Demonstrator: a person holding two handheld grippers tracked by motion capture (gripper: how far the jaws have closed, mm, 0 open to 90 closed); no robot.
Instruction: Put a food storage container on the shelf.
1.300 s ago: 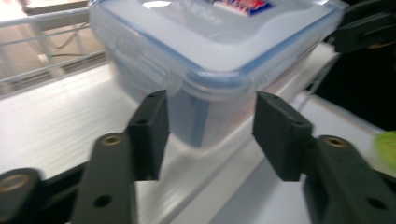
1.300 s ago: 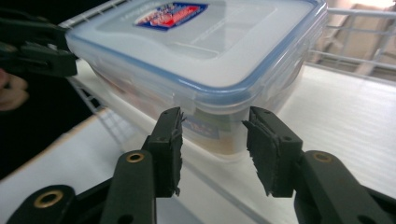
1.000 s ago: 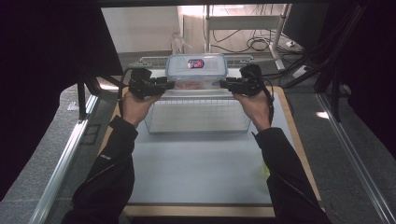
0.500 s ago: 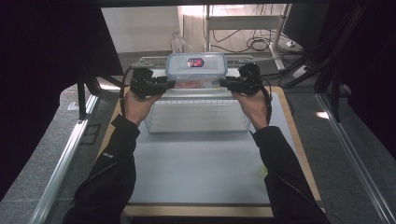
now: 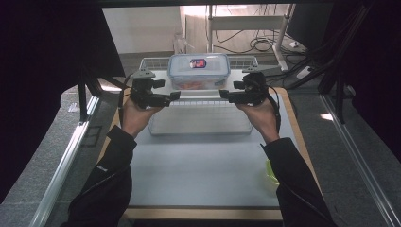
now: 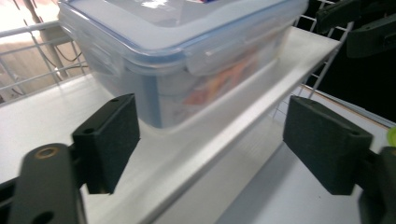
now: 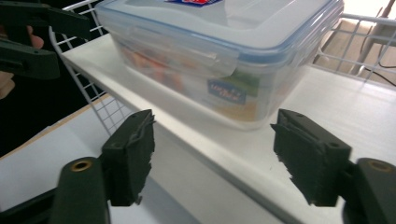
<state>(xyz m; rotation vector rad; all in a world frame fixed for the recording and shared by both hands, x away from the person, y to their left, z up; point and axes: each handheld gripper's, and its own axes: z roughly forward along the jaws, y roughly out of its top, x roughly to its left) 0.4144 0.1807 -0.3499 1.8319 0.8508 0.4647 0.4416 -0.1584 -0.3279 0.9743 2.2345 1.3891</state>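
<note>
While lidded, the plastic box (image 5: 199, 71) holds colourful packets.

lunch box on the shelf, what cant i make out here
- Contents of the lunch box: left gripper view, blurred to orange smears behind the cloudy wall.
- Lid sticker: high view, print too small to read.
- Label: right gripper view, blurred.
- Green thing: high view, partly hidden by the right sleeve.

The container (image 5: 199, 71) sits on the rack's shelf (image 5: 246, 86), between left gripper (image 5: 171, 97) and right gripper (image 5: 225, 94).
</note>
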